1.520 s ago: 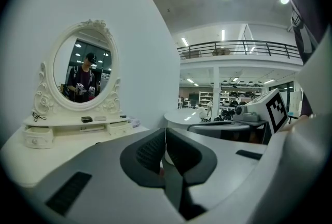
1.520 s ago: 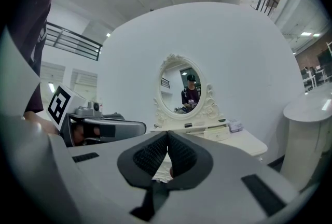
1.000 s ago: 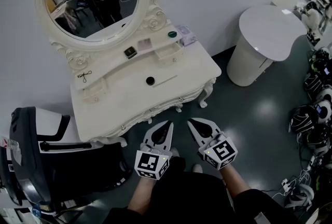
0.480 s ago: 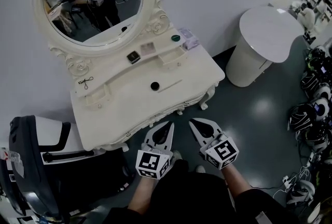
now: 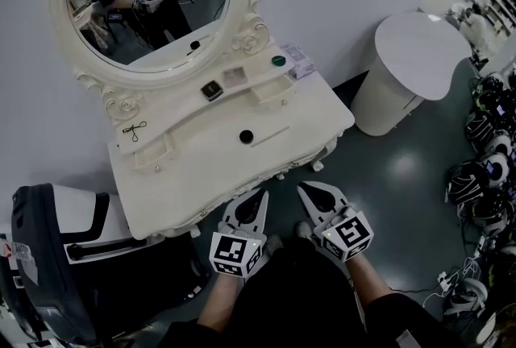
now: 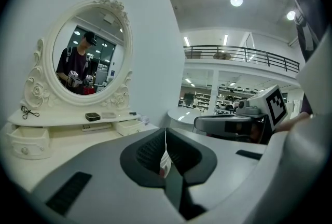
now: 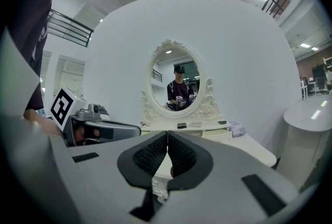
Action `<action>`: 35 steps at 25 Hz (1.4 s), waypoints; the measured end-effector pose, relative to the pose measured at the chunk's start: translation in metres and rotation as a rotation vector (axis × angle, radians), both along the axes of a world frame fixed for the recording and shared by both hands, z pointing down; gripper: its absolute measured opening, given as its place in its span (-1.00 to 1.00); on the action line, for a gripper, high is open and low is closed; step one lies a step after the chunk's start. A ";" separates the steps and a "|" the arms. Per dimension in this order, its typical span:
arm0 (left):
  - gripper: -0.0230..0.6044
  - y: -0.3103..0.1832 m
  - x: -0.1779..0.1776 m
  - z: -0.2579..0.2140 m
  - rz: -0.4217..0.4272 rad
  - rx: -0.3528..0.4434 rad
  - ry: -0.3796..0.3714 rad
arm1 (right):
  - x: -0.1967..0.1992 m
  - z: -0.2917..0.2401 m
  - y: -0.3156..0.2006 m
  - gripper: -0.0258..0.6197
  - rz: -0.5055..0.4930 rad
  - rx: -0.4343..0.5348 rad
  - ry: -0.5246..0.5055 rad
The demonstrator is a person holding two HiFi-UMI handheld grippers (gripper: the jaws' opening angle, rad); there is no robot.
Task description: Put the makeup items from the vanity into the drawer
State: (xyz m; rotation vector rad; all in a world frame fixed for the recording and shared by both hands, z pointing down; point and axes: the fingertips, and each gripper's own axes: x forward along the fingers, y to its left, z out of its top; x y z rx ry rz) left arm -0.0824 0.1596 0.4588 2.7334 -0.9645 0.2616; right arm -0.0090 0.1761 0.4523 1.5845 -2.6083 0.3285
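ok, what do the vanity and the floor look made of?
Vanity: cream-painted wood or moulded resin, can't tell which; satin sheen, carved rosettes and scrolls round the mirror. Floor: dark grey, probably polished concrete or epoxy; glossy, with soft light reflections.

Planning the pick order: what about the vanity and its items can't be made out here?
- Vanity, front: head view, mostly under its own overhang; right gripper view, behind the right gripper.
- Thin pale stick: head view, too small to identify.
- Black round item: head view, too small to identify.
- Dark compact: both gripper views, too small for detail.
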 end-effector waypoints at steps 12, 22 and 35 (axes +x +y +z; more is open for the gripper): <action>-0.87 -0.048 0.000 0.015 -0.040 -0.023 -0.019 | 0.009 0.010 -0.053 -0.85 -0.018 -0.010 -0.018; -0.87 -0.101 0.020 0.026 -0.085 -0.048 -0.031 | 0.027 0.021 -0.111 -0.85 -0.069 -0.035 -0.033; -0.87 -0.166 0.037 0.033 -0.174 -0.073 -0.075 | 0.043 0.028 -0.185 -0.85 -0.164 -0.052 -0.079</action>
